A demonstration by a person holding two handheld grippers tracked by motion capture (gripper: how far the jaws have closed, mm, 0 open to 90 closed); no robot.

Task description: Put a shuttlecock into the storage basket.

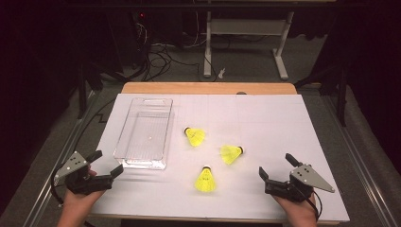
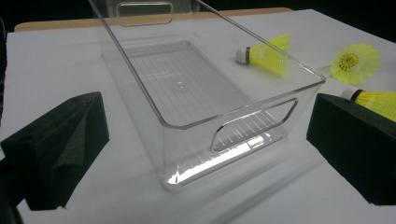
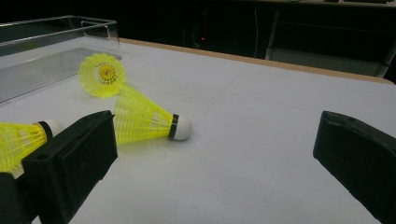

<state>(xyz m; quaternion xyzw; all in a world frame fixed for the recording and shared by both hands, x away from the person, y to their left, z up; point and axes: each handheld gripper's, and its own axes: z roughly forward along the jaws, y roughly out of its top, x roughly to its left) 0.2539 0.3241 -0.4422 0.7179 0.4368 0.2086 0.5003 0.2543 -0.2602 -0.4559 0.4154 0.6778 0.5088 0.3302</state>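
Three yellow shuttlecocks lie on the white table top. One shuttlecock [image 1: 195, 136] [image 2: 268, 55] [image 3: 102, 74] is next to the clear plastic bin [image 1: 124, 124] [image 2: 196, 154] [image 3: 46, 35]. A second shuttlecock [image 1: 231, 153] [image 2: 356, 61] [image 3: 144, 120] lies to its right. The third shuttlecock [image 1: 205, 180] [image 2: 376, 101] [image 3: 21, 140] is nearest the front edge. My left gripper [image 1: 108, 162] [image 2: 208, 116] is open just in front of the bin's near end. My right gripper [image 1: 275, 165] [image 3: 217, 126] is open at the front right, apart from the shuttlecocks. Nothing sits between either pair of jaws.
The bin is empty and has handle cut-outs at both ends. The white sheet [image 1: 265, 123] covers a wooden table whose far edge [image 1: 208, 88] shows. Beyond it are a dark floor with cables [image 1: 161, 56] and a white desk frame [image 1: 246, 28].
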